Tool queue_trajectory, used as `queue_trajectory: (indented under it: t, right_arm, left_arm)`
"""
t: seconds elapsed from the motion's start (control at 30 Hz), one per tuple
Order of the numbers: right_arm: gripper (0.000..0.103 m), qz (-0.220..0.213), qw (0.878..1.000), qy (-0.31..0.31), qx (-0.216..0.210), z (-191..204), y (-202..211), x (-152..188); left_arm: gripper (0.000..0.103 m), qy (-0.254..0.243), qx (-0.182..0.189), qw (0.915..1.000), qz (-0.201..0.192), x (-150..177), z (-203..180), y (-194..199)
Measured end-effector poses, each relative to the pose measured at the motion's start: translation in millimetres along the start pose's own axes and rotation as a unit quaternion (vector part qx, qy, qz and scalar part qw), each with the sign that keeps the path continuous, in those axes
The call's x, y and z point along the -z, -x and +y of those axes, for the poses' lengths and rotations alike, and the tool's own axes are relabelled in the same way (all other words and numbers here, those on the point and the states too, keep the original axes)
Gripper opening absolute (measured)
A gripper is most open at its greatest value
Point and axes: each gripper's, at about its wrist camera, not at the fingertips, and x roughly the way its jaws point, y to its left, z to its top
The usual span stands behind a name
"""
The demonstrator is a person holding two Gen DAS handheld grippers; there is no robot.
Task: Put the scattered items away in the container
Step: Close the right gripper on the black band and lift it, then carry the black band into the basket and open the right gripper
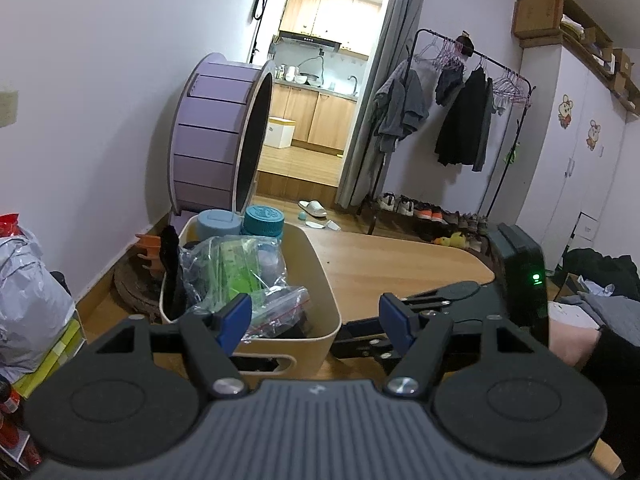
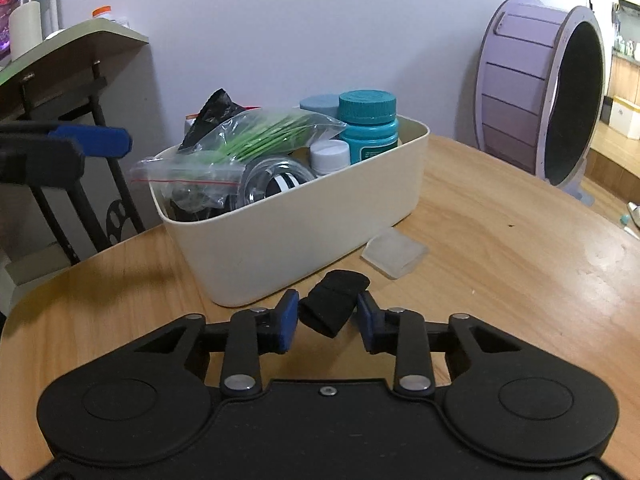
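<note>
Two items lie outside the cream bin (image 2: 304, 240): black roll (image 2: 334, 306) between the right gripper's (image 2: 328, 322) parted pads, unclamped; clear case (image 2: 394, 257). Centre, then squeeze. Left gripper (image 1: 316, 316) gapes, empty.

Both grippers are the same build, pretty much: matte black plastic with blue pads on the fingertips. The left gripper (image 1: 316, 316) has a ribbed grey top plate at the bottom of the frame with a tiny white logo, plus two big round black discs and silver pivot screws. The right gripper (image 2: 328, 320) has a smooth black plate and the same silver screws. There's a black sleeve (image 1: 616, 360) at lower right.
</note>
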Motion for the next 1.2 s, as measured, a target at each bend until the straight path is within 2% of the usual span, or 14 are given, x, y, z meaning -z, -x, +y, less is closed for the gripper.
queue_trajectory:
  t: [0.27,0.47,0.67,0.97,1.0,1.07,1.2]
  right_arm:
    - [0.031,-0.049,0.998,-0.017,0.020,-6,44,-3]
    - [0.031,-0.095,0.995,-0.032,0.013,-7,69,-23]
    - [0.032,-0.106,0.994,-0.024,-0.002,1,52,-49]
    - [0.036,-0.077,0.997,-0.020,-0.008,6,8,-67]
    - [0.038,-0.078,0.997,-0.020,-0.005,7,8,-66]
    - [0.060,-0.087,0.996,-0.024,0.000,7,12,-64]
    - [0.061,-0.104,0.994,-0.032,0.012,-1,29,-56]
  left_arm:
    - [0.069,0.006,0.002,1.0000,-0.006,-1,3,2]
    - [0.069,0.020,-0.001,0.9996,-0.020,-4,6,7]
    - [0.069,0.040,-0.012,0.9984,-0.038,-9,15,13]
    - [0.069,0.050,-0.016,0.9977,-0.042,-11,21,13]
    - [0.069,0.050,-0.015,0.9978,-0.041,-10,21,13]
    - [0.069,0.050,-0.014,0.9978,-0.041,-11,21,14]
    - [0.069,0.048,-0.011,0.9980,-0.040,-10,20,14]
